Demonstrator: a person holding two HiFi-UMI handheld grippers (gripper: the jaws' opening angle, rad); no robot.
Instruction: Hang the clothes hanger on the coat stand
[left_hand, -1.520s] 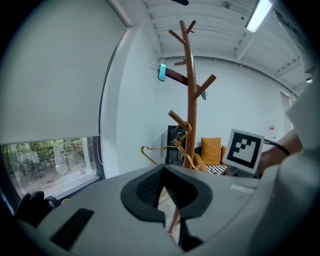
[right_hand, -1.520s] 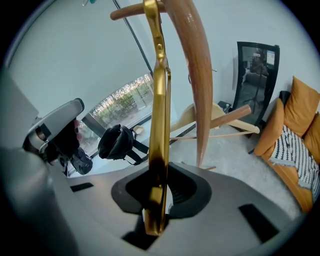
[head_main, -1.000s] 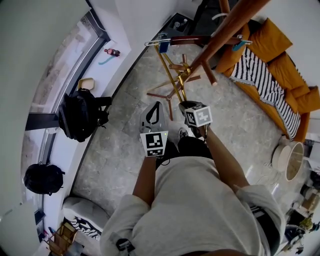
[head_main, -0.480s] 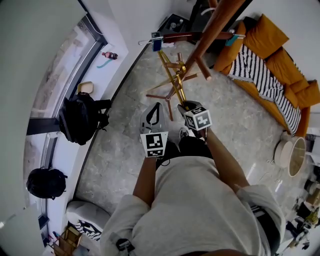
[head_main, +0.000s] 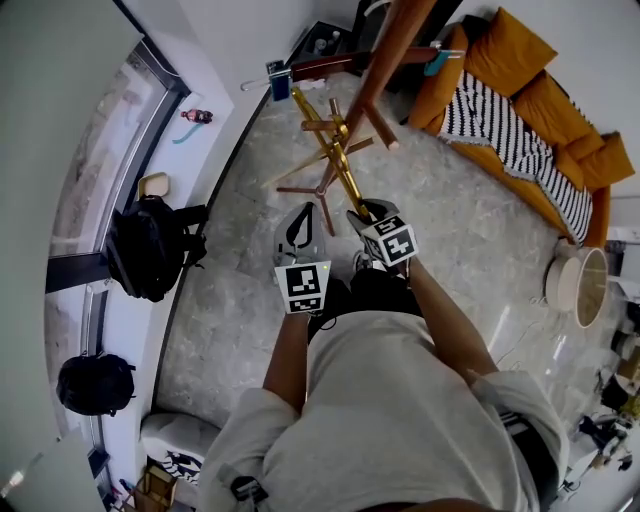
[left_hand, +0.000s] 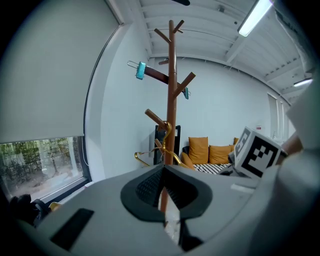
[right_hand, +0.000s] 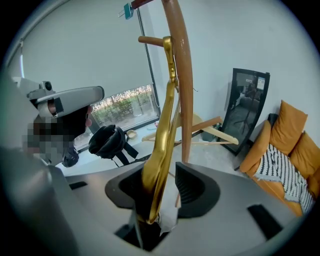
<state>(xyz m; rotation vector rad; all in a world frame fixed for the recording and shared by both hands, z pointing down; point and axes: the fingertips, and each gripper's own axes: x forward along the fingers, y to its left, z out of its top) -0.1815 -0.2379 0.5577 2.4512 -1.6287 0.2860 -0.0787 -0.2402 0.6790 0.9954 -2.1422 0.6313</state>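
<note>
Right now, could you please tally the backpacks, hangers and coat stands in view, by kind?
Black backpacks: 2
Hangers: 2, the gold hanger and the dark hanger with blue clips
Coat stand: 1
Total: 5

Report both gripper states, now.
Left gripper: shut, nothing between the jaws.
Right gripper: open, jaws either side of the gold hanger, with a gap showing on one side.
</note>
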